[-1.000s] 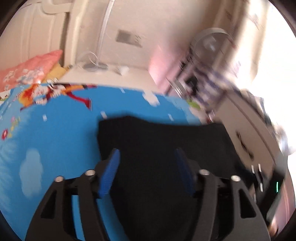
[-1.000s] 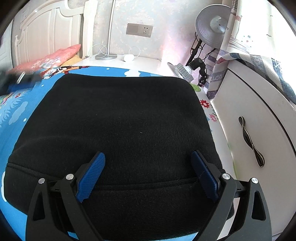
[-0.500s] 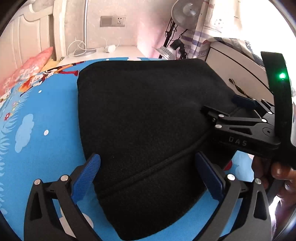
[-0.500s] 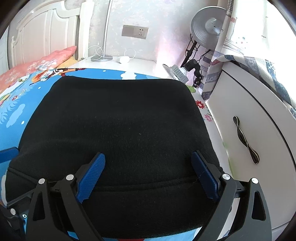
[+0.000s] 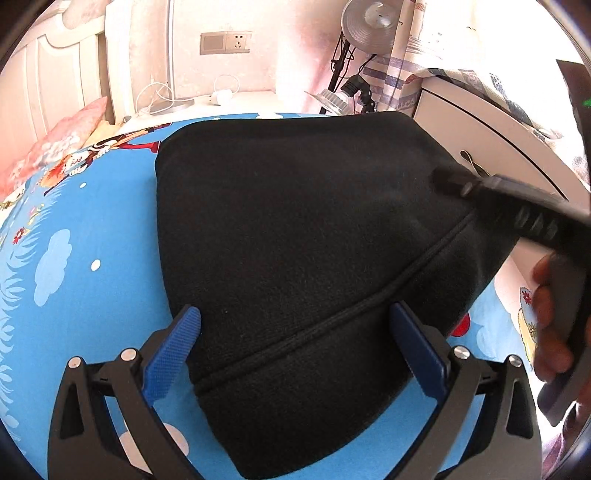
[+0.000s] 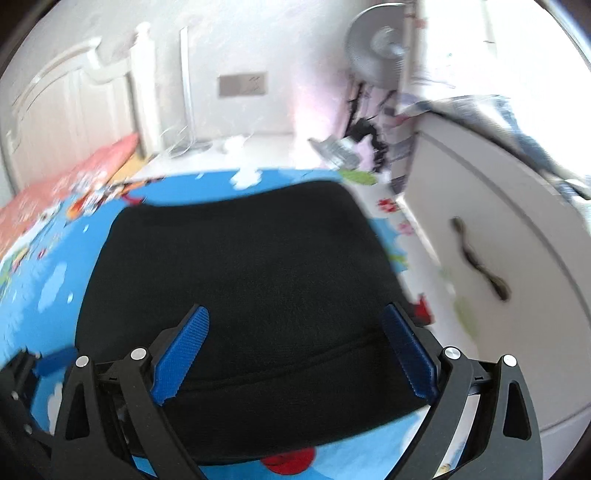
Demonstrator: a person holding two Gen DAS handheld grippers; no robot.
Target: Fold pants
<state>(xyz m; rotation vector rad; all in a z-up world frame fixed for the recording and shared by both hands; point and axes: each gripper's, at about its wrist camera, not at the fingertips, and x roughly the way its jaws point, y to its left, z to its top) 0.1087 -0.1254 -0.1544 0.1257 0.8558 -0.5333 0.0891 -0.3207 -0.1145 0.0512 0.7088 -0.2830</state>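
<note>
A folded pair of black pants (image 5: 295,240) lies flat on a bright blue cartoon-print bedsheet (image 5: 85,258), filling the middle of both wrist views. In the left wrist view, the left gripper (image 5: 295,339) sits nearest the camera, its blue-padded fingers (image 5: 171,349) spread wide on either side of the stitched band at the near end of the pants, pinching nothing. To its right, the right gripper (image 5: 517,210), blurred and dark, reaches in over the far right edge of the cloth, with the person's right hand (image 5: 550,314) wrapped around its handle; its jaws cannot be read from this side. The right wrist view, smeared by motion, shows that gripper's own blue fingers (image 6: 406,350) also held wide apart above the near band of the pants (image 6: 240,277), with nothing between them. Beyond the pants, the sheet runs on to a pink pillow (image 5: 55,147) at the left and a white headboard (image 5: 55,74). A white cabinet (image 5: 487,147) with a dark handle stands just beside the bed at right. At the back wall are a grey wall socket (image 5: 225,42), a white cable (image 5: 221,90) and a standing fan (image 5: 373,22).
</note>
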